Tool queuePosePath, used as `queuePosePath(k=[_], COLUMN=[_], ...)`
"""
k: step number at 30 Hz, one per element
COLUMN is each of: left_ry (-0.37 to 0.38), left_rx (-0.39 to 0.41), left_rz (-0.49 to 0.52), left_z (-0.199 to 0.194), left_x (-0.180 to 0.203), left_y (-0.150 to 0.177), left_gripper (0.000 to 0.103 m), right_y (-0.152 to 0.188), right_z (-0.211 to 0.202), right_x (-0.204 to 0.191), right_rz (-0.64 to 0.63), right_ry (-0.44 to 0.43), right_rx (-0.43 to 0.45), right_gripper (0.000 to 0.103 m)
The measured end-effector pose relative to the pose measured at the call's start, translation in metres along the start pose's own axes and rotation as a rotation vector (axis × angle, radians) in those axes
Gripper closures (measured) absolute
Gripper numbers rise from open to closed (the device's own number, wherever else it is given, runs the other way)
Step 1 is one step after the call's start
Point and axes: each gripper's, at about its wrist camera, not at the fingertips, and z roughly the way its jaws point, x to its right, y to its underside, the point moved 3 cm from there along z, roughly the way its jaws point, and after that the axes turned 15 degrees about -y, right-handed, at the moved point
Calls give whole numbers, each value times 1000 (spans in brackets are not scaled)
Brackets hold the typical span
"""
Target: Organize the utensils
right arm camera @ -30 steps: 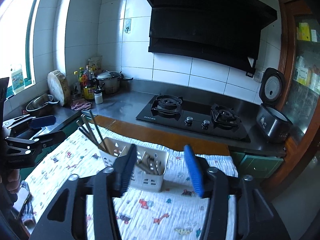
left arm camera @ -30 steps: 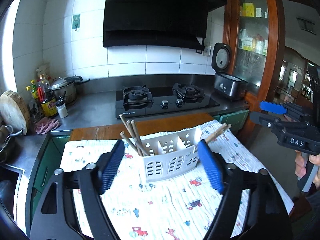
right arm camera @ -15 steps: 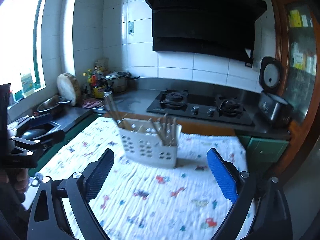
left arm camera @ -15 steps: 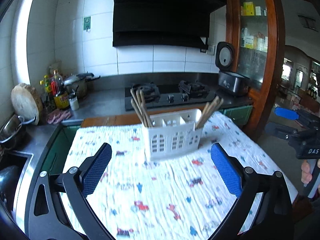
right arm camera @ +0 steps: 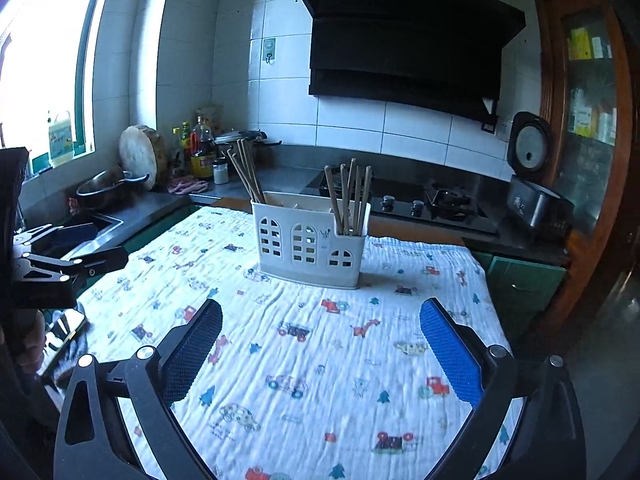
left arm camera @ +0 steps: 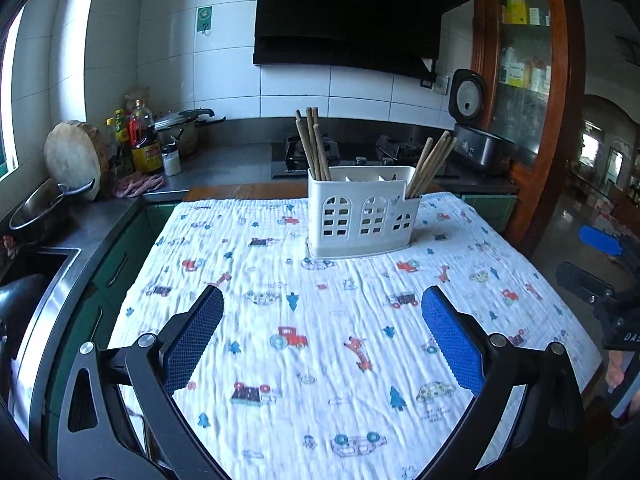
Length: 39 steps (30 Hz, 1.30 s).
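Note:
A white plastic utensil caddy (left arm camera: 360, 216) (right arm camera: 308, 248) stands upright on the far part of a cloth printed with small vehicles (left arm camera: 320, 320). Wooden chopsticks fill its two end compartments: one bunch on the left (left arm camera: 314, 144) and one on the right (left arm camera: 432, 164). My left gripper (left arm camera: 320, 294) hangs open over the cloth, well short of the caddy, with nothing between its blue pads. My right gripper (right arm camera: 320, 304) is likewise back from the caddy, its jaws opening and holding nothing. Each gripper shows at the edge of the other's view.
Behind the table runs a steel counter with a gas hob (right arm camera: 432, 204), a rice cooker (right arm camera: 536, 200), bottles (left arm camera: 140, 140), a pot and a round chopping board (left arm camera: 72, 156). A sink (left arm camera: 36, 264) lies to the left. A wooden cabinet (left arm camera: 524, 80) stands right.
Both grippers have drawn back from the caddy and lowered, so it now looks farther off. Both pairs of jaws have spread wider; neither holds anything.

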Motion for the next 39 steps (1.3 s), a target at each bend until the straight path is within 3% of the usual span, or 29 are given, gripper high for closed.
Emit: queuePosePath(k=[16, 39], left_ry=[17, 51], left_rx=[-27, -42], left_rz=[-22, 4], left_z=[-10, -10], left_x=[-10, 6], left_y=[32, 41], left_gripper=[5, 5], right_y=[36, 39], right_z=[-11, -9], right_x=[-1, -3], right_rz=[116, 117], right_ry=[-31, -33], right_rx=[8, 3], right_gripper=[7, 7])
